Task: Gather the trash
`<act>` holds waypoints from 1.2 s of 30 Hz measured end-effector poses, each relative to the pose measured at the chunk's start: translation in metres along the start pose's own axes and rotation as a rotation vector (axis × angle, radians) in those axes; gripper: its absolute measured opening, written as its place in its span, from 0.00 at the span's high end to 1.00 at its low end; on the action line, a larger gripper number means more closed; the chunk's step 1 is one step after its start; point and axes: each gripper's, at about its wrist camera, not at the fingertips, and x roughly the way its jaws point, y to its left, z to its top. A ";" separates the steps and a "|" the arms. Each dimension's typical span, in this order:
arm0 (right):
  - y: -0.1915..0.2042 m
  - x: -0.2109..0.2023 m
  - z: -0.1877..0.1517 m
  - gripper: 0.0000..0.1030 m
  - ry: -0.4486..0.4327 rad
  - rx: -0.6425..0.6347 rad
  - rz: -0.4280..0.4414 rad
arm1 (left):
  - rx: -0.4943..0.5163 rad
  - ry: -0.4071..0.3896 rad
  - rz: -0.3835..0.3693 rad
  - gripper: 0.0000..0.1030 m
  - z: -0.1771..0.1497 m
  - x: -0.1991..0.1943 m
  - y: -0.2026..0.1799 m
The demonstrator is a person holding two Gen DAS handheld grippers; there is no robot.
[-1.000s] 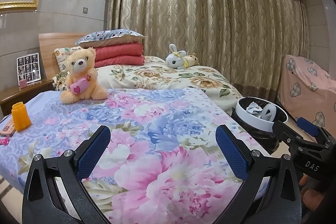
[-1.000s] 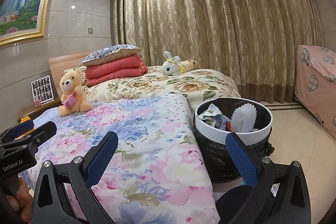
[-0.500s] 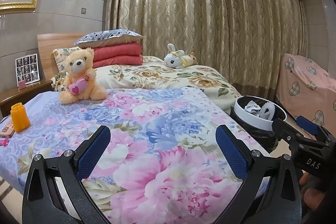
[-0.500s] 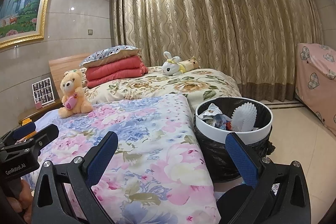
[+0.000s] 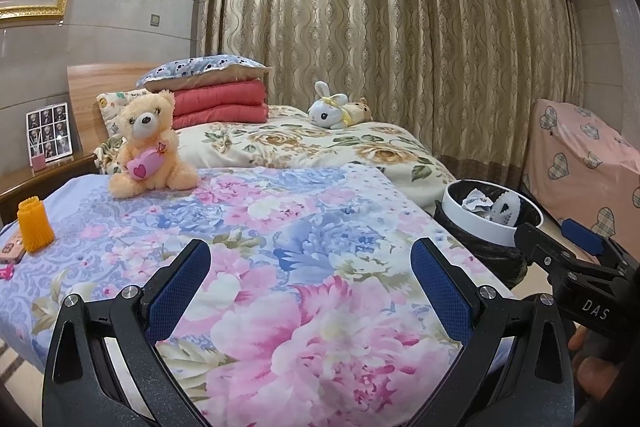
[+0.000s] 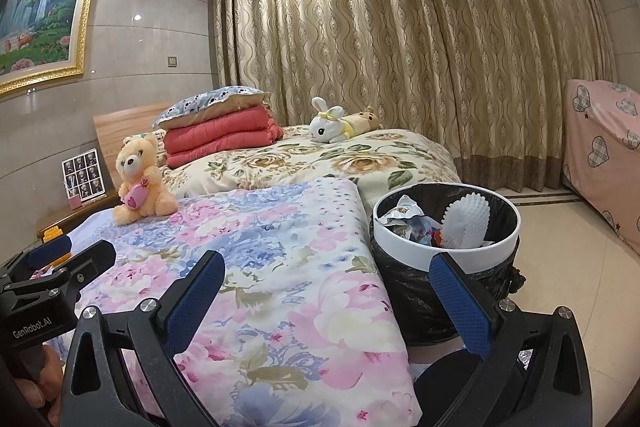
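Observation:
A white-rimmed trash bin (image 6: 446, 249) with a black liner stands on the floor at the bed's right side; it also shows in the left wrist view (image 5: 492, 223). It holds crumpled wrappers (image 6: 404, 217) and a white foam net (image 6: 466, 223). An orange foam net (image 5: 35, 225) stands on the floral bedspread (image 5: 304, 267) at the far left. My left gripper (image 5: 310, 291) is open and empty above the bedspread. My right gripper (image 6: 326, 299) is open and empty, between the bed's edge and the bin.
A teddy bear (image 5: 148, 147) sits on the bed. A phone (image 5: 11, 253) lies by the orange net. Folded red quilts (image 5: 218, 103), a pillow and a plush rabbit (image 5: 334, 107) lie on the far bed. A pink covered chair (image 5: 588, 155) stands right, curtains behind.
Both grippers have drawn back slightly from the bed and bin; the view has shifted a little. Both stay open and empty.

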 end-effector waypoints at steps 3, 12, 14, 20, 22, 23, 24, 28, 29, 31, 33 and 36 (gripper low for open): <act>0.000 -0.001 0.000 0.00 0.001 0.003 0.000 | 0.001 0.002 -0.003 0.00 -0.001 0.000 0.001; -0.001 -0.002 0.000 0.00 0.003 0.007 -0.002 | 0.001 0.005 -0.008 0.00 -0.002 0.001 0.000; 0.002 -0.003 -0.001 0.00 0.005 0.009 -0.001 | 0.001 0.008 -0.009 0.00 -0.002 0.002 0.000; 0.002 -0.003 -0.002 0.00 0.007 0.010 0.000 | 0.001 0.009 -0.010 0.00 -0.002 0.003 0.000; 0.002 -0.003 -0.001 0.00 0.007 0.012 0.001 | 0.000 0.010 -0.011 0.00 -0.003 0.003 0.000; 0.002 -0.002 -0.001 0.00 0.007 0.012 0.002 | 0.001 0.010 -0.011 0.00 -0.002 0.003 0.001; 0.002 -0.002 -0.001 0.00 0.008 0.012 0.001 | 0.001 0.010 -0.011 0.00 -0.002 0.003 0.001; 0.004 -0.003 -0.002 0.00 0.008 0.014 0.001 | 0.001 0.011 -0.012 0.00 -0.003 0.003 0.001; 0.002 -0.002 -0.001 0.00 0.008 0.013 0.001 | 0.002 0.011 -0.014 0.00 -0.003 0.004 0.001; 0.004 -0.003 -0.002 0.00 0.009 0.015 0.001 | 0.003 0.013 -0.016 0.00 -0.004 0.005 0.001; 0.002 -0.001 -0.001 0.00 0.010 0.016 0.002 | 0.004 0.014 -0.017 0.00 -0.004 0.005 0.001; 0.003 -0.001 -0.002 0.00 0.013 0.017 0.001 | 0.004 0.017 -0.018 0.00 -0.004 0.006 0.001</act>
